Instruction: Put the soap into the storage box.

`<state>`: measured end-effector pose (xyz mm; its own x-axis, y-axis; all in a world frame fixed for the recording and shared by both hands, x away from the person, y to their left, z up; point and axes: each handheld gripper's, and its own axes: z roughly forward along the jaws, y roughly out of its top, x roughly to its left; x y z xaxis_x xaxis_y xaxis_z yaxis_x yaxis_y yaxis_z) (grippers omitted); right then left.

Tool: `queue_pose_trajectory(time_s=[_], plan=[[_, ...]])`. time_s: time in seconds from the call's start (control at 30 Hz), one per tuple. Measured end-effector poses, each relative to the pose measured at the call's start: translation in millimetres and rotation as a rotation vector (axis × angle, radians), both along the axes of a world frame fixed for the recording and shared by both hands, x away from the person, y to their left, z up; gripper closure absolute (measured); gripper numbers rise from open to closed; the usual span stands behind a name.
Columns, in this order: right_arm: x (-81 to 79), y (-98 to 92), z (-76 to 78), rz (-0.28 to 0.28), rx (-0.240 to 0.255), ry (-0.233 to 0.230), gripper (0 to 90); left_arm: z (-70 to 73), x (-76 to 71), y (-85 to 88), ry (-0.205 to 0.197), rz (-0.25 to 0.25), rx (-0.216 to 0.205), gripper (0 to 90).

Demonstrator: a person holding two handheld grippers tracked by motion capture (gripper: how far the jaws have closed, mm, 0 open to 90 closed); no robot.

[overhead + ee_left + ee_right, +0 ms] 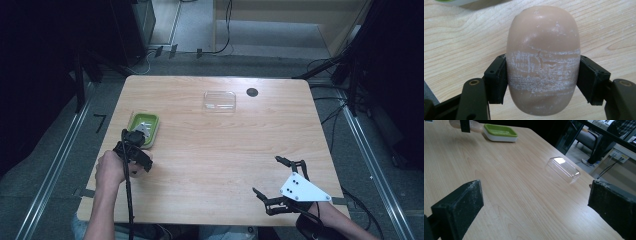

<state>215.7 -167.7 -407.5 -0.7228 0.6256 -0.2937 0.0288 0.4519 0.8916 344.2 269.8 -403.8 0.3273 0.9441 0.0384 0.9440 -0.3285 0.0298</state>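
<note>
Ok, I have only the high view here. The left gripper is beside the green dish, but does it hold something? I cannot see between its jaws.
Observer: Yes. In the left gripper view, the left gripper is shut on a beige bar of soap, with one pad on each side.
Operator: Does the soap look new?
Observer: No, it looks used. Whitish scrape marks cross its middle.
Operator: And is the dish green all over?
Observer: No. In the right gripper view, the soap dish is green on top, but its outer wall is white.
</note>
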Motion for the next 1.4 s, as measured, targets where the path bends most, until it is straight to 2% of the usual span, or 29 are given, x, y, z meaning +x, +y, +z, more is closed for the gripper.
queue_pose_trajectory(time_s=[0.43,1.1,1.4], plan=[[0.0,0.2,0.0,0.001,0.000,0.001,0.0,5.2,6.9,-0.5,-0.001,-0.002,-0.007,33.3],[0.1,0.0,0.0,0.000,0.001,0.001,0.0,21.0,23.9,-3.1,-0.018,-0.015,0.000,33.3],[0.2,0.0,0.0,0.000,0.002,0.002,0.0,24.8,33.2,-5.2,-0.008,-0.023,0.001,33.3]])
